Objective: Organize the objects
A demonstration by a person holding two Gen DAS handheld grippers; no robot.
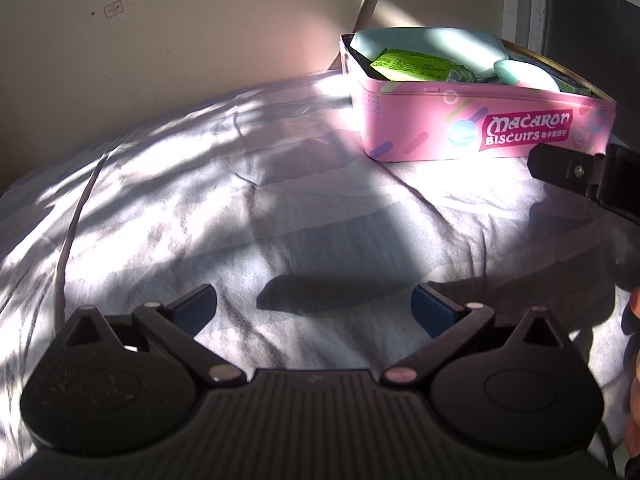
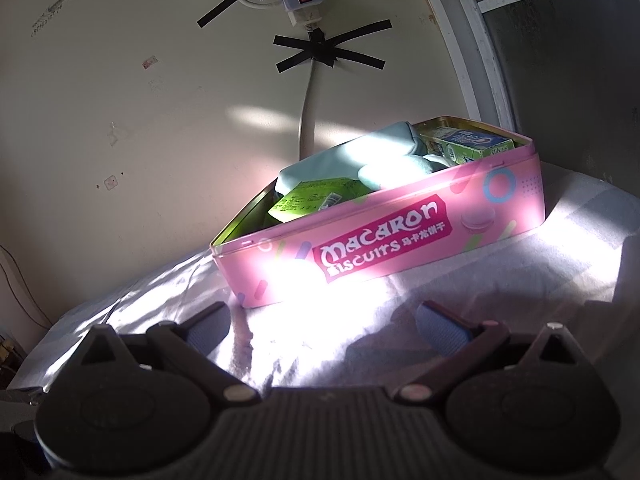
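**Both claws empty beside a packed biscuit tin**

A pink Macaron Biscuits tin (image 2: pixel 380 232) is sitting near the far edge of a sheet-covered bed (image 1: pixel 200 208), against the wall. It is holding a lime-green packet (image 2: pixel 308 200), a pale blue pouch (image 2: pixel 360 156) and a small carton (image 2: pixel 468 146). The left claw (image 1: pixel 314 308) and right claw (image 2: pixel 322 326) are hovering with jaws spread, gripping nothing. The pouch is bulging above the rim, so nudging the tin on soft bedding may be tipping items out.

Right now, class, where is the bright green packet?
The green packet lies inside the pink biscuit tin, at its left end in the right wrist view, against the pale blue pouch.
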